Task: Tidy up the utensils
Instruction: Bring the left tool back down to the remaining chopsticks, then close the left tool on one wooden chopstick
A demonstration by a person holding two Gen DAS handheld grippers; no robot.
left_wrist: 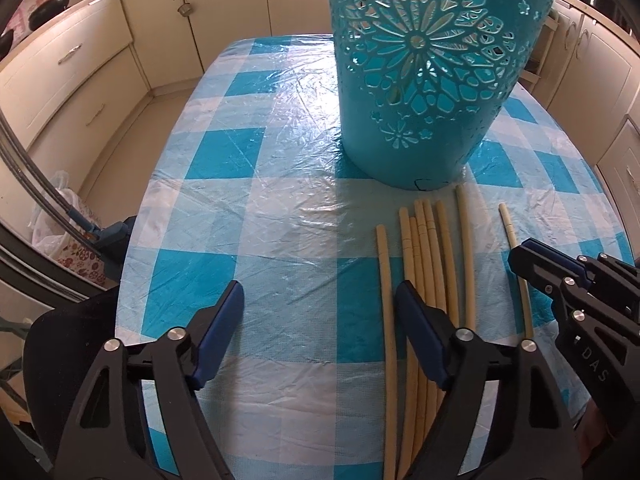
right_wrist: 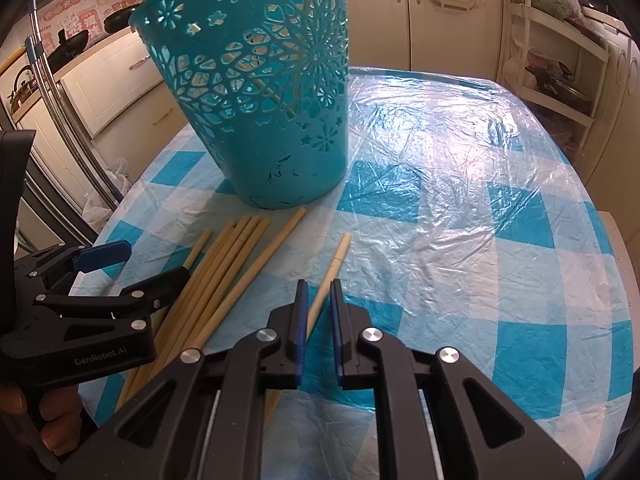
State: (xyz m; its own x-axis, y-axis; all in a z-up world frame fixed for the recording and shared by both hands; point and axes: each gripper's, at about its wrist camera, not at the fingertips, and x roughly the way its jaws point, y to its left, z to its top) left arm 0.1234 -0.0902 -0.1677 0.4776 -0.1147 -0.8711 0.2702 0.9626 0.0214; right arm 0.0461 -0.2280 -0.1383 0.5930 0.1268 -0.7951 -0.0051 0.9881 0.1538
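My left gripper (left_wrist: 320, 300) is spread wide, holding nothing, low over the checked tablecloth (left_wrist: 224, 208); its right finger (left_wrist: 420, 328) overlaps the bundle of chopsticks (left_wrist: 428, 248) lying just in front of the teal cutout basket (left_wrist: 424, 60). My right gripper (right_wrist: 318, 300) is nearly closed around a lone chopstick (right_wrist: 334, 264) set apart to the bundle's right; can't tell if the pads touch it.

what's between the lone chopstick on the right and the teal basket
Only bare checked tablecloth. In the right wrist view, the lone chopstick stops short of the teal basket, with nothing between them.
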